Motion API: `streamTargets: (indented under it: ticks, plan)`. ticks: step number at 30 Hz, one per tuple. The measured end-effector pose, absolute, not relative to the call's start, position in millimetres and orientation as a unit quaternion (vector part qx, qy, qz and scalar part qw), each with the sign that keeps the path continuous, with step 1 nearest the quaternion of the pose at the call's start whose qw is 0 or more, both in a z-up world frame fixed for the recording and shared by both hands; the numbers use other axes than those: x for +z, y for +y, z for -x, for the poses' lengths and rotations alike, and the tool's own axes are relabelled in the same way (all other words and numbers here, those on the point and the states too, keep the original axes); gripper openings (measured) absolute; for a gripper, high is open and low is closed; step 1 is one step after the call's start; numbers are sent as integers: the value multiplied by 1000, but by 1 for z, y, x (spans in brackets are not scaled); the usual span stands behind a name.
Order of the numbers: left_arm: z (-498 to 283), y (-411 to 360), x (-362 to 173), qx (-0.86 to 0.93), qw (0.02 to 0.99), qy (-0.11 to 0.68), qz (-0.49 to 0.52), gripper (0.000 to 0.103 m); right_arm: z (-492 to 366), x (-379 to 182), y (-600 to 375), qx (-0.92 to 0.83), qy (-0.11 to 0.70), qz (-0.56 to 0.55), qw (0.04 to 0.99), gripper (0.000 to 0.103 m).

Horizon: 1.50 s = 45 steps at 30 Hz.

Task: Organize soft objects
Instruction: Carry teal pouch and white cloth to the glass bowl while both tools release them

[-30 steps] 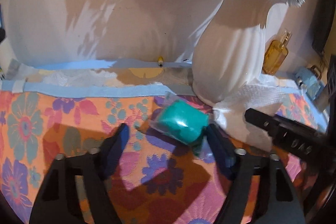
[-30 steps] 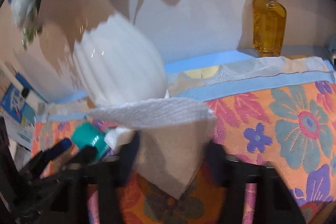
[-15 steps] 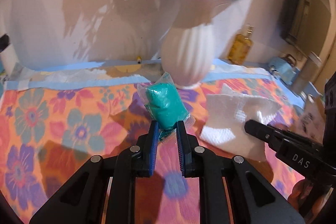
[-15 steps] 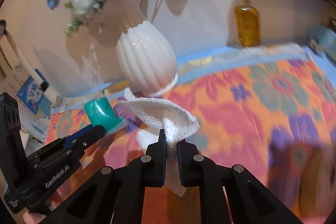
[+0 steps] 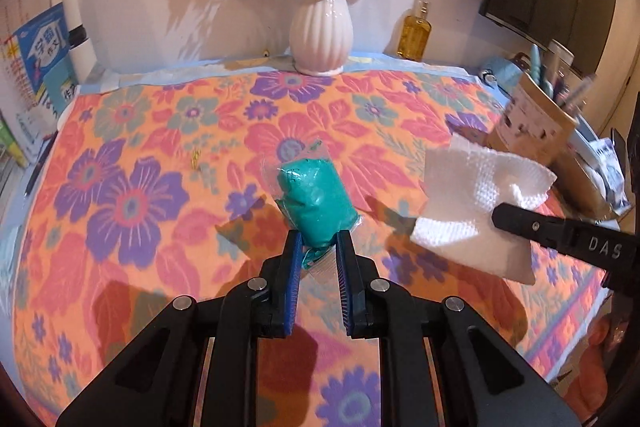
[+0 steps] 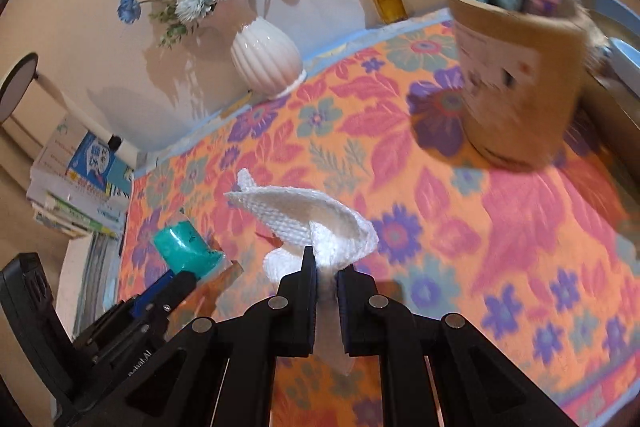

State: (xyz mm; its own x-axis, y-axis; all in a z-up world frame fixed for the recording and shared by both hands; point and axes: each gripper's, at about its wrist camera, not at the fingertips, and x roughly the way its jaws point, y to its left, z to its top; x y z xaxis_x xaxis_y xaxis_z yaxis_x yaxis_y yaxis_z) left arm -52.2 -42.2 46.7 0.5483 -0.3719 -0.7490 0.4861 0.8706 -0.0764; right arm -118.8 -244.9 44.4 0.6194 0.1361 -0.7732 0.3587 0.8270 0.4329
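Observation:
My left gripper (image 5: 318, 247) is shut on a clear bag of teal dough (image 5: 314, 201) and holds it above the flowered tablecloth (image 5: 160, 155). My right gripper (image 6: 326, 269) is shut on a folded white paper towel (image 6: 308, 215) and holds it in the air. The towel also shows at the right of the left wrist view (image 5: 476, 211). The teal bag also shows at the left of the right wrist view (image 6: 184, 247), in the left gripper.
A white ribbed vase (image 5: 320, 35) with flowers stands at the table's back edge by the wall, an amber bottle (image 5: 414, 35) to its right. A brown pen holder (image 6: 516, 67) stands at the right side. Books (image 6: 80, 195) are stacked off the left edge.
Both grippers closed, the left on the teal bag and the right on the paper towel, and pulled back from the vase with them lifted.

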Motion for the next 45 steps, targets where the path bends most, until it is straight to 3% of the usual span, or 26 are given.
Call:
streamTargets:
  ticks: [6, 9, 11, 12, 13, 26, 29, 32, 34, 36, 39, 45]
  plan:
    - [79, -43, 51, -250, 881, 395, -76, 14, 149, 19, -256, -77, 479, -271, 832, 14]
    - [88, -44, 52, -259, 881, 389, -75, 14, 170, 10, -275, -79, 487, -274, 826, 29]
    - [90, -47, 50, -263, 878, 393, -74, 14, 179, 15, -283, -74, 477, -264, 835, 58]
    - [90, -48, 48, -265, 876, 396, -74, 14, 181, 19, -285, -81, 475, -248, 841, 87]
    - [90, -49, 47, -265, 875, 398, -73, 14, 180, 22, -286, -87, 476, -219, 847, 103]
    - [95, -50, 44, -267, 871, 407, -68, 14, 141, 6, -247, 61, 487, -137, 861, 103]
    - [95, -54, 42, -269, 869, 410, -67, 14, 139, 1, -219, 29, 495, -54, 867, 103]
    - [100, -61, 42, -275, 868, 407, -76, 14, 145, -1, -208, -2, 482, -14, 876, 83]
    - [103, -66, 44, -279, 868, 403, -82, 14, 151, 5, -213, -5, 469, -28, 883, 42]
    - [106, -71, 47, -286, 867, 398, -85, 14, 154, 9, -223, -4, 466, -50, 884, 18]
    - [114, -80, 55, -320, 862, 383, -85, 14, 162, 14, -237, -17, 461, -78, 884, 13]
    - [135, -118, 79, -374, 853, 347, -106, 14, 197, 57, -254, -35, 421, -80, 903, 12]
